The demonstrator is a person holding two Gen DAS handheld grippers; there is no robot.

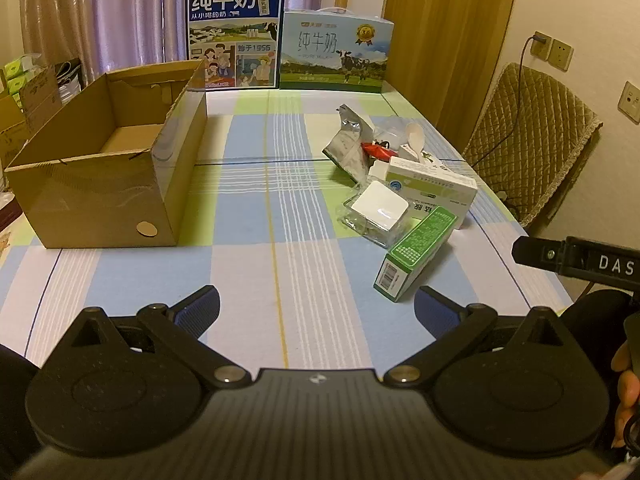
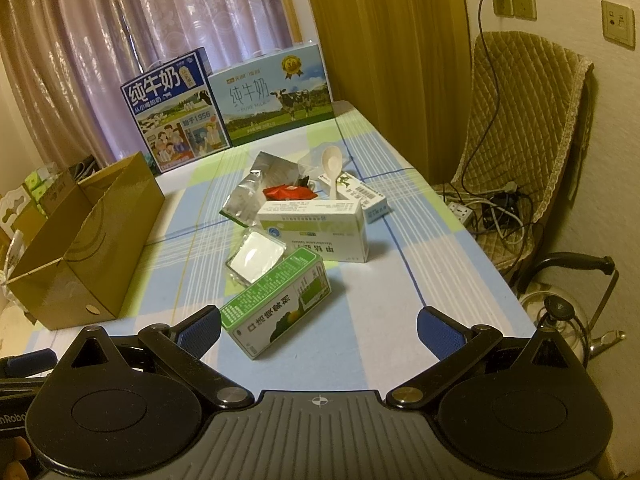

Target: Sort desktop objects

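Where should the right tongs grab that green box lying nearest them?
Grip the green box across its two long side faces, near mid-length, coming straight down from above. It lies flat and angled on the tablecloth, so turn the open right tongs to match.

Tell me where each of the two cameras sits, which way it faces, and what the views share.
Left wrist: on the left tongs, low over the near table edge, facing the open cardboard box; the right tongs' black tip and some fingers show at right.
Right wrist: on the right tongs, facing the green tea box and clutter; part of the left tongs shows at lower left.
Shared: cardboard box, green tea box, white medicine box, plastic spoon, two milk cartons.
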